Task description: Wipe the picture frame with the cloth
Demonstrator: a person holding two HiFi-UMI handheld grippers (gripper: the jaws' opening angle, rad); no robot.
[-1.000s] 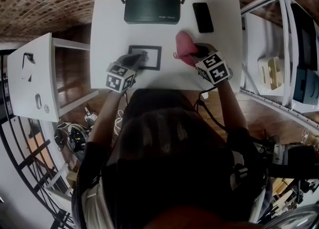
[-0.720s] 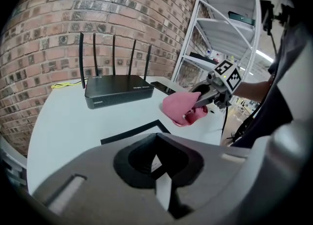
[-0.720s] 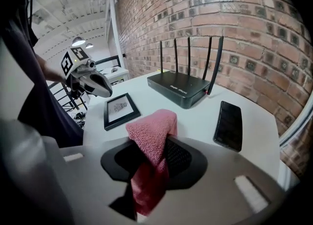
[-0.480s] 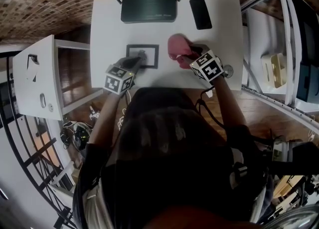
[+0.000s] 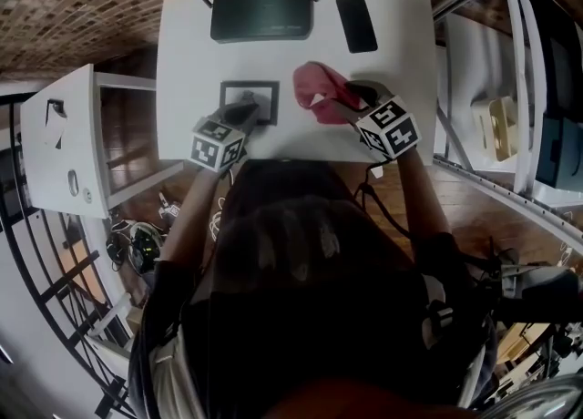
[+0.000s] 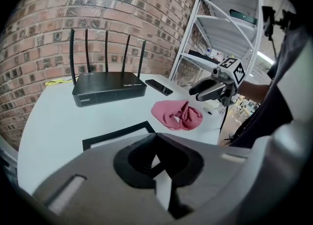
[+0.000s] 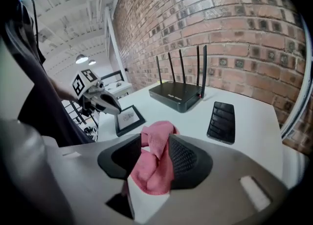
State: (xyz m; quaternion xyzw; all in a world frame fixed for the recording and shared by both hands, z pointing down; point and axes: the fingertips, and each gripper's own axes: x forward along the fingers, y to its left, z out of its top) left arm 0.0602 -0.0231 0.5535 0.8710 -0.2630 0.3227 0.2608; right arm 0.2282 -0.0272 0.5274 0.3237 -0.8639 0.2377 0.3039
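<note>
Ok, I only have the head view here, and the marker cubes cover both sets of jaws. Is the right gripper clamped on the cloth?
Observer: No. The right gripper has just been opening its jaws. Its own view shows them apart, with the pink cloth loose between them.
Operator: And the left one?
Observer: The left gripper is shut, with its jaws together.
Operator: Is the cloth lifted at all?
Observer: No. The left gripper view shows it lying on the table, beside the picture frame.
</note>
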